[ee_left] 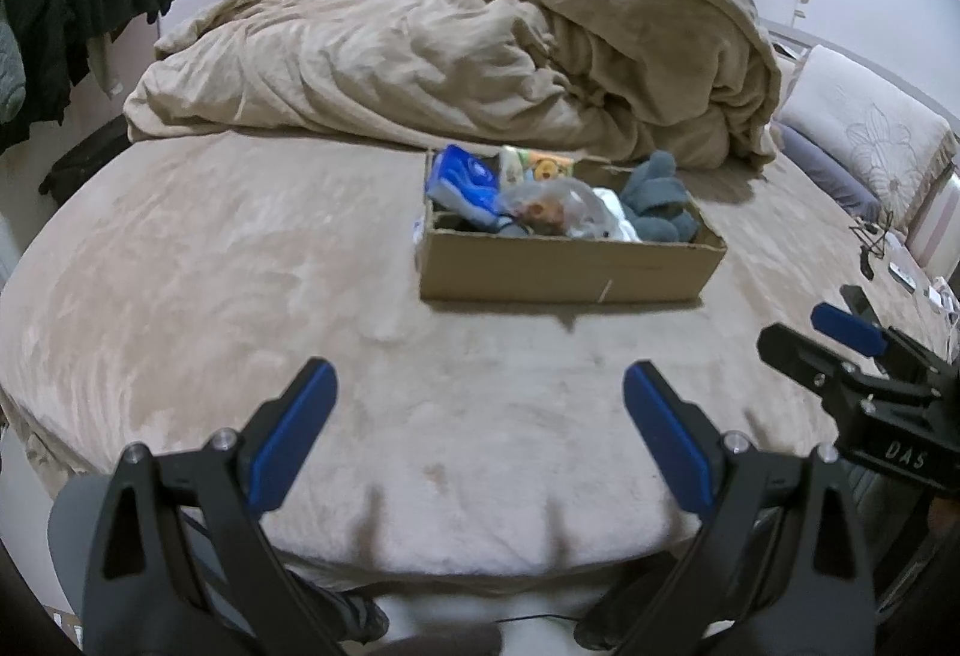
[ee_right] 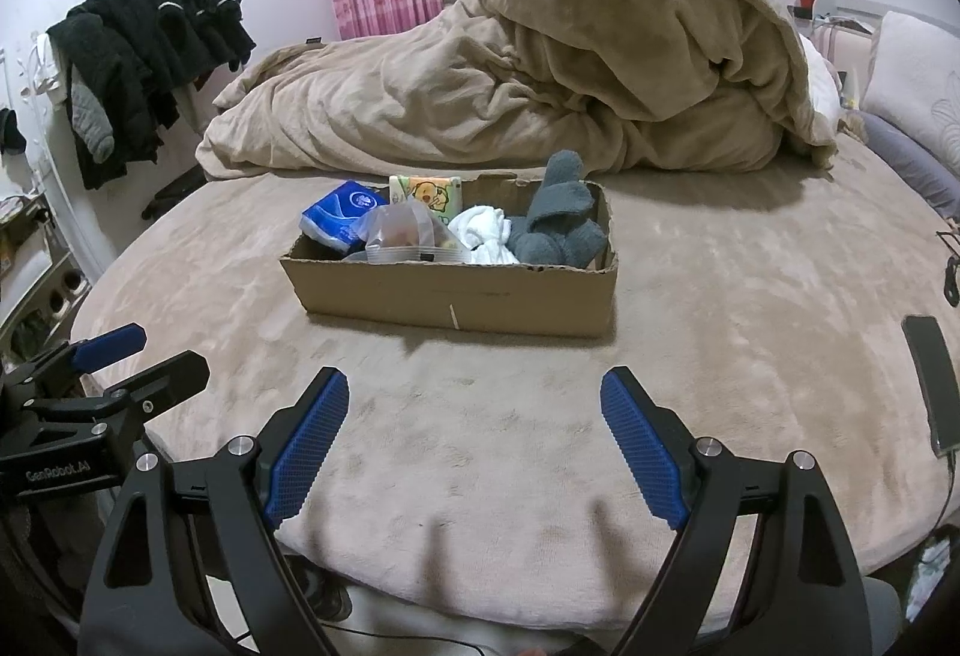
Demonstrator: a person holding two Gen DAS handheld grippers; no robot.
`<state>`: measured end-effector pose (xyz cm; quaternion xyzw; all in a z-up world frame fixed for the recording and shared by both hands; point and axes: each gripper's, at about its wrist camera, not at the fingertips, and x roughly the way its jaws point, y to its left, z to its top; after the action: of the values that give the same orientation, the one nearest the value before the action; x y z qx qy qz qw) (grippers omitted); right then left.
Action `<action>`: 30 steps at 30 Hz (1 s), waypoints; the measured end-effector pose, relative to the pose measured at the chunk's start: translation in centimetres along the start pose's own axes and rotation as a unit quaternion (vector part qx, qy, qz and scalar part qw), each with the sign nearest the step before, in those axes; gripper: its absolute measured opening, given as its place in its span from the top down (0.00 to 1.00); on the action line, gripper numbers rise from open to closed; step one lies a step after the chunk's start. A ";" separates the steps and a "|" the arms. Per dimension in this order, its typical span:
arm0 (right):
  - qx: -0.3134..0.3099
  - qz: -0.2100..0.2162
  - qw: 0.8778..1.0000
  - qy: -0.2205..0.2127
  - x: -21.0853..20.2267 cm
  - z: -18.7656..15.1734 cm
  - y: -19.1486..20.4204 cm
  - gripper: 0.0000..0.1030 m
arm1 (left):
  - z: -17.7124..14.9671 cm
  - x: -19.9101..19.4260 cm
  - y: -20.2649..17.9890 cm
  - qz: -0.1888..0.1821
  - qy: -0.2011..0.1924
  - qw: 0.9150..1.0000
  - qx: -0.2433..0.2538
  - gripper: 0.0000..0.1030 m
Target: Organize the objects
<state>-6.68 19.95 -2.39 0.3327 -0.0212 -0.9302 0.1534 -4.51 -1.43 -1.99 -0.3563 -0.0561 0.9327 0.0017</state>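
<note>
A cardboard box sits on the beige bed. It holds a blue tissue pack, a yellow cartoon pack, a clear plastic bag, a white cloth and grey socks. My left gripper is open and empty over the bed's near edge. My right gripper is open and empty too, beside it; it shows at the right of the left wrist view.
A rumpled beige duvet lies behind the box. Pillows lie at the right. A phone on a cable lies on the bed's right side. Black clothes hang at the left wall.
</note>
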 end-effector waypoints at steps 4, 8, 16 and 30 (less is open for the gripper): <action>0.000 0.001 1.000 0.000 -0.1 0.0 0.0 0.14 | 0.0 0.0 0.0 -0.001 0.001 1.000 0.000 0.05; 0.000 0.002 1.000 -0.001 -0.1 0.0 0.1 0.14 | 0.0 -0.1 -0.1 -0.003 -0.001 1.000 0.003 0.05; 0.000 0.004 1.000 -0.001 -0.1 0.0 0.2 0.14 | 0.0 -0.2 -0.2 -0.004 -0.001 1.000 0.005 0.05; 0.001 0.011 1.000 -0.002 -0.1 0.1 0.4 0.14 | 0.0 -0.1 -0.3 -0.010 0.003 1.000 0.004 0.05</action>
<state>-6.51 19.62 -2.21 0.3305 -0.0260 -0.9291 0.1638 -4.44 -1.17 -1.95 -0.3581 -0.0557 0.9319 0.0121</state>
